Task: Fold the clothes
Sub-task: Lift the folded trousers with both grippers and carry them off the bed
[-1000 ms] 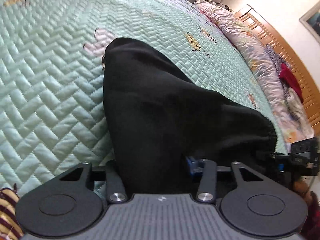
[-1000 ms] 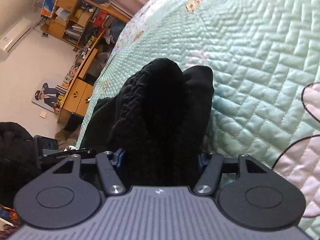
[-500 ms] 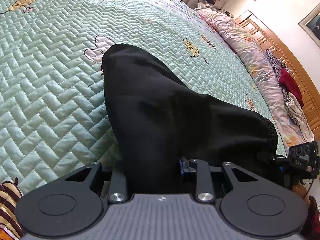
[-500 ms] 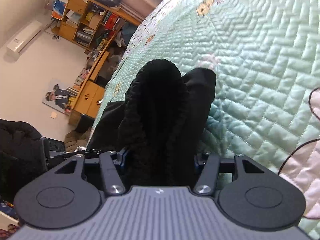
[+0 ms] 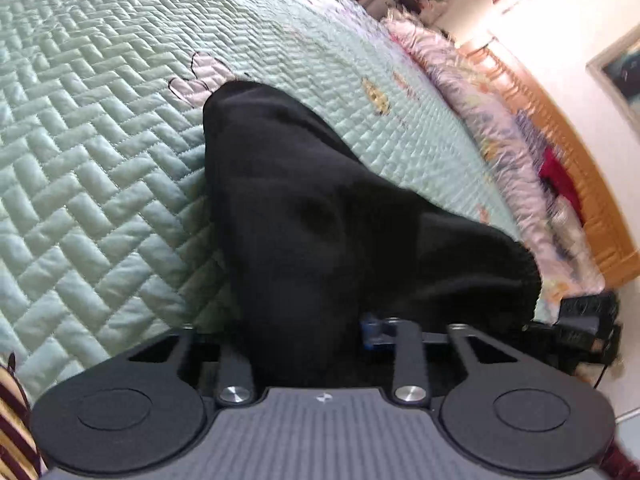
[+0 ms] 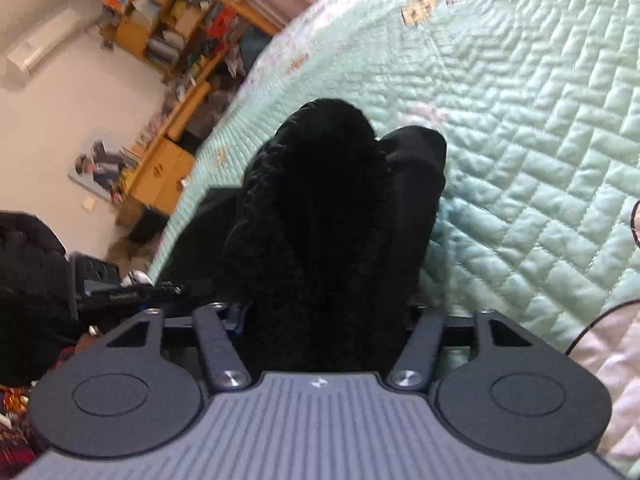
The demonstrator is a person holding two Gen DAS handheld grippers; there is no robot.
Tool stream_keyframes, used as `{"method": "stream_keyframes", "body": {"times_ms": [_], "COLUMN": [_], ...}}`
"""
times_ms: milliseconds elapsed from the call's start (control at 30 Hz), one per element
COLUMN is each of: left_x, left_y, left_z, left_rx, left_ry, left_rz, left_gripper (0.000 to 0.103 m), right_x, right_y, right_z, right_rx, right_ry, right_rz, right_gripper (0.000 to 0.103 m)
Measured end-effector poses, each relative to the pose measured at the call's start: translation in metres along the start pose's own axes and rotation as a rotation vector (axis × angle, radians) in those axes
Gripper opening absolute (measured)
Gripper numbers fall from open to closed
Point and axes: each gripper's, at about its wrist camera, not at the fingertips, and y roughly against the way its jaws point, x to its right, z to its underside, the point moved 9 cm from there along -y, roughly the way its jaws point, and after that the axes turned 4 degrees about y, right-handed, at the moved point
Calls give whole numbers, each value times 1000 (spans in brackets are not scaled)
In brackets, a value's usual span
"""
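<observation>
A black garment [image 5: 304,200] hangs in a ridge over the mint quilted bedspread [image 5: 100,152], held up at two points. My left gripper [image 5: 312,320] is shut on one end; the cloth drapes over its fingers and hides them. In the right wrist view the garment [image 6: 328,184] bunches up with a gathered, elastic-looking edge on top, and my right gripper [image 6: 328,312] is shut on it, fingers buried in the folds. The garment's far end rests on the bedspread [image 6: 540,128]. Each view shows the other gripper at the side: the right one [image 5: 584,320] and the left one [image 6: 120,288].
Pillows and a floral duvet [image 5: 480,92] lie along the wooden headboard [image 5: 588,184], with red clothing [image 5: 560,176] on them. Wooden shelves and cabinets [image 6: 168,52] stand past the bed's edge. A dark coat [image 6: 28,280] is at the left, and striped fabric [image 5: 12,420] at the lower left.
Both grippers have shifted a little while still holding the garment, and the current frames are motion-blurred. The right wrist view now takes in more of the room beside the bed.
</observation>
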Motion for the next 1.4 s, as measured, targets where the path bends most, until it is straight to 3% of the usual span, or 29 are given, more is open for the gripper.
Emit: {"method": "stream_keyframes", "body": {"times_ms": [100,233,333,467,600,800,1000,1233,1333,1400], "left_x": [20,76,142,242,365,547,666,699,691,671], "left_y": [9,25,20,-13,-69,-149,-209,-268,-313,-348], "left_z": [1,-5,2,31,85,204,327,421,451,476], "left_rx": [24,45,16,-66,-172,-361,-528,-680,-703,-719], "left_ry": [-20,-87,-200,-330,-464,-641,-751,-831,-862,-887], "left_rz": [-16,50,94,197,341,565,681,664,592,492], "left_gripper": [29,29,29,29,29,29,29,29,30,33], "right_x": [-10,-14,-9,9,27,38,46,96,138,161], "right_y": [16,50,99,193,313,492,609,658,658,656], "right_z": [-1,8,24,54,101,193,278,355,381,393], "right_rx": [100,227,332,517,752,1119,1347,1469,1465,1446], "right_ry": [-128,-286,-358,-419,-447,-441,-475,-618,-703,-746], "right_rz": [-101,-242,-306,-317,-259,-69,129,231,281,338], "right_gripper": [53,51,51,51,51,51,51,51,51,51]}}
